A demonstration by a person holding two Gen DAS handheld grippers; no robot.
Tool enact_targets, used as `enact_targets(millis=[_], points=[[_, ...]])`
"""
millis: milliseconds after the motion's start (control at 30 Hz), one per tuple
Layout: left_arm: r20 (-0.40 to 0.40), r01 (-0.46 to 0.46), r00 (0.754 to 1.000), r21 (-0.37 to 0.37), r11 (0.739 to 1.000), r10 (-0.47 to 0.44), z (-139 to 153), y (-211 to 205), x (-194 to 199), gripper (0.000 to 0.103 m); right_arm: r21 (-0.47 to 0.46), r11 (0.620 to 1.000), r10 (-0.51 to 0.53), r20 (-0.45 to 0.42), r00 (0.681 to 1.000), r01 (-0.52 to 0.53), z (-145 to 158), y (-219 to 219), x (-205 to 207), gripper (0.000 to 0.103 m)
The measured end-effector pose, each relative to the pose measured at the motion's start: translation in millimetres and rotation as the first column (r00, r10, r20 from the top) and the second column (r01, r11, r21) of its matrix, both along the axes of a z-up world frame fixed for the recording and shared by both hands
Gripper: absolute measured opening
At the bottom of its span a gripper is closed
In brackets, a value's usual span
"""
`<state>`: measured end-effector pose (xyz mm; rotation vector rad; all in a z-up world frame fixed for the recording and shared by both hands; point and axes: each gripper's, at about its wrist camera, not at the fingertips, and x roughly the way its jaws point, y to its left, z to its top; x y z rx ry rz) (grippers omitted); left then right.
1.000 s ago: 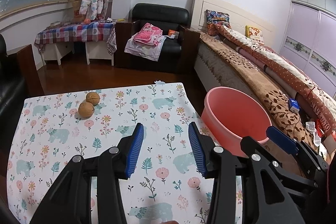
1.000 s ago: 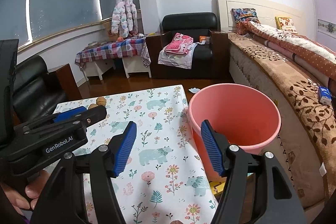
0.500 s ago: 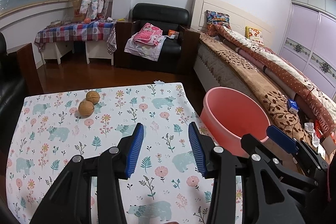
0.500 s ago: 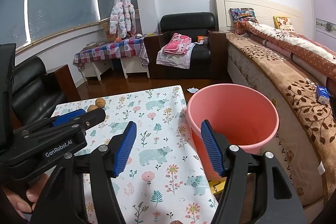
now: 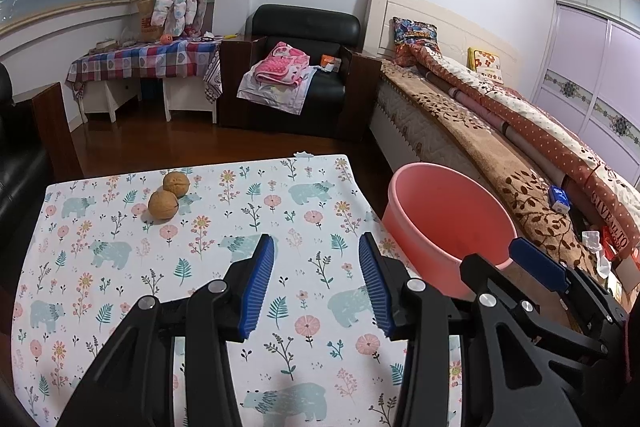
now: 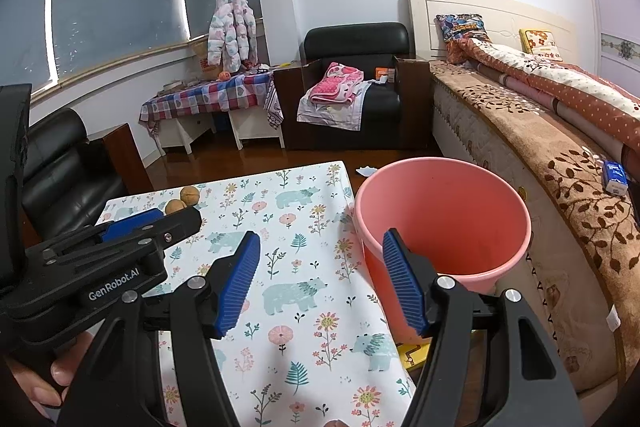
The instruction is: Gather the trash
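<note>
Two brown walnuts (image 5: pixel 163 205) lie side by side on the far left part of the floral tablecloth (image 5: pixel 120 247); the right wrist view shows them too (image 6: pixel 189 195). A pink bucket (image 5: pixel 444 215) stands on the floor just past the table's right edge, and it looks empty (image 6: pixel 444 215). My left gripper (image 5: pixel 316 247) hovers open over the middle of the cloth, nothing between its blue pads. My right gripper (image 6: pixel 320 243) is open as well, straddling the table's right edge and the bucket's near rim. The left gripper's body (image 6: pixel 100 259) shows at the left of the right wrist view.
A bed with brown and orange blankets (image 5: pixel 520 155) runs along the right. A black armchair with pink cloths (image 5: pixel 296 75) and a checkered side table (image 5: pixel 144 59) stand at the back. A scrap of paper (image 6: pixel 366 171) lies on the wood floor beyond the table.
</note>
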<state>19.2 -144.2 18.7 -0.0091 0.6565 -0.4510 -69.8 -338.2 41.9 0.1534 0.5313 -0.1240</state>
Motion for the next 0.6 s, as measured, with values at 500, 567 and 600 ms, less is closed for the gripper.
enact_targets(millis=[500, 567, 600], points=[[0.010, 0.003, 1.000, 0.006, 1.000, -0.003, -1.6, -1.6, -3.4, 0.044, 0.003, 1.000, -0.002, 0.002, 1.000, 0.002, -2.9, -1.8, 0.1, 0.064], [0.008, 0.003, 1.000, 0.006, 1.000, -0.003, -1.9, -1.2, -2.8, 0.044, 0.004, 1.000, -0.002, 0.001, 1.000, 0.002, -3.5, -1.8, -0.3, 0.064], [0.009, 0.002, 1.000, 0.006, 1.000, -0.002, -1.8, -1.3, -2.6, 0.044, 0.003, 1.000, -0.002, 0.001, 1.000, 0.002, -3.6, -1.6, -0.3, 0.064]])
